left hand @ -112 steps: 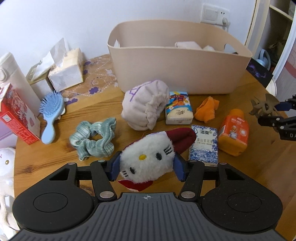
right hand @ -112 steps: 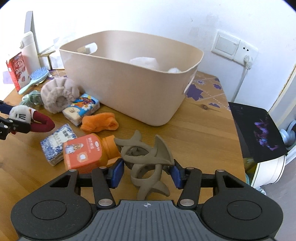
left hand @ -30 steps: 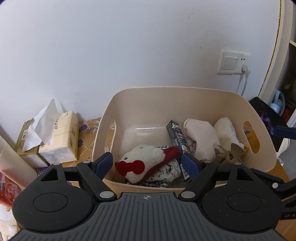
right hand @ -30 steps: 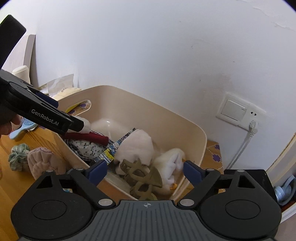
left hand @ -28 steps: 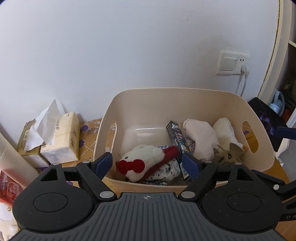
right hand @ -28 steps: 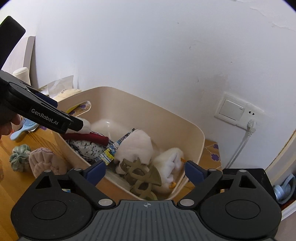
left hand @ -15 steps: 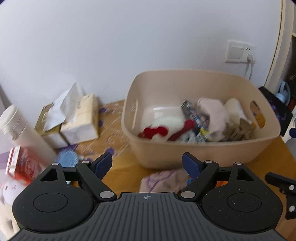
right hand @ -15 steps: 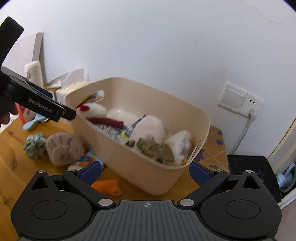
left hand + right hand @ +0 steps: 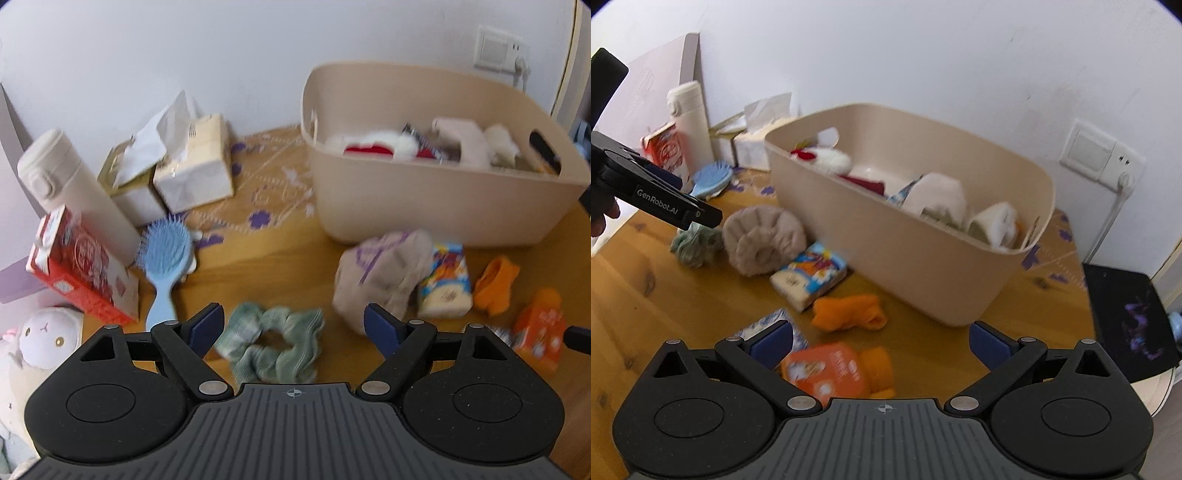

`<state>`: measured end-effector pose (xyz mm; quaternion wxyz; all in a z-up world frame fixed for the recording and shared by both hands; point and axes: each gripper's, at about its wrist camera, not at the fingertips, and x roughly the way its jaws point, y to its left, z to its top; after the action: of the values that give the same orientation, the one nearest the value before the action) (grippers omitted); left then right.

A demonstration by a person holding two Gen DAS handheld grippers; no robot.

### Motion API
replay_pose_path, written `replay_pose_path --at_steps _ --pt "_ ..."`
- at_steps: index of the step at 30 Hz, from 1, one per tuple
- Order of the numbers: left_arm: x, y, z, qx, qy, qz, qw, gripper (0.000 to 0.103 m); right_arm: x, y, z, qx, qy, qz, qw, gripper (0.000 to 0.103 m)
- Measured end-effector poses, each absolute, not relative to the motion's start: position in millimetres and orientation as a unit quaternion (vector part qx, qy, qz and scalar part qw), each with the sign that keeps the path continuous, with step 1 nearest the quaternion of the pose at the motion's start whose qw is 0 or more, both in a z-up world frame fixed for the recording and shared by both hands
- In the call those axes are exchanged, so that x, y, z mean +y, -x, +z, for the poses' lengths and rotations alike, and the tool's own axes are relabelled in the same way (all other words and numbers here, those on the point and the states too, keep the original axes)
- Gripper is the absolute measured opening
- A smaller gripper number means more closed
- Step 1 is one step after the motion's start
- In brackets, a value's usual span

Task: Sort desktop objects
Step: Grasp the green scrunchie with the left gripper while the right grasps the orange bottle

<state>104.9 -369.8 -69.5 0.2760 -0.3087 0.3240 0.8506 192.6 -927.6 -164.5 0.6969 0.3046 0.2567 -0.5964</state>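
Green scrunchie [image 9: 271,341] lies between the spread left tongs [image 9: 294,325].

**Desk stuff, bin half full**

Beige bin [image 9: 436,210] holds a white/red plush [image 9: 827,160] plus pale soft bits. On the wood in front of me: green scrunchie [image 9: 271,345], beige cap [image 9: 382,275], tissue pkt [image 9: 809,275], orange cloth [image 9: 847,312], orange bottle [image 9: 836,369] lying flat, blue-white pkt [image 9: 768,325] beside it.

A thermos [image 9: 70,184], a red carton [image 9: 81,269] and tissue boxes [image 9: 192,166] stand far left beyond the claw. A wall switch [image 9: 1087,149] and socket [image 9: 1126,166] sit high to the right, above a dark pad [image 9: 1126,317].
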Motion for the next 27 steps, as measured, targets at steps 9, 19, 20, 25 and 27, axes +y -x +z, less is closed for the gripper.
replay_pose_path --at_steps 9,19,20,25,27 --pt "-385 -89 -94 0.342 0.338 0.834 0.269 0.084 -926 -207 -194 0.279 -0.339 -0.566 0.698 0.103" --pt "-387 -78 -118 0.355 0.349 0.822 0.277 0.084 -938 -215 -217 0.304 -0.36 -0.546 0.693 0.103" --pt "-387 -78 -119 0.357 0.347 0.82 0.283 0.084 -939 -216 -219 0.306 -0.36 -0.545 0.693 0.103" --pt "-383 -79 -122 0.352 0.335 0.819 0.304 0.083 -946 -219 -227 0.314 -0.358 -0.541 0.693 0.103" --pt "-382 -79 -122 0.347 0.329 0.819 0.319 0.074 -948 -219 -229 0.314 -0.357 -0.541 0.694 0.103"
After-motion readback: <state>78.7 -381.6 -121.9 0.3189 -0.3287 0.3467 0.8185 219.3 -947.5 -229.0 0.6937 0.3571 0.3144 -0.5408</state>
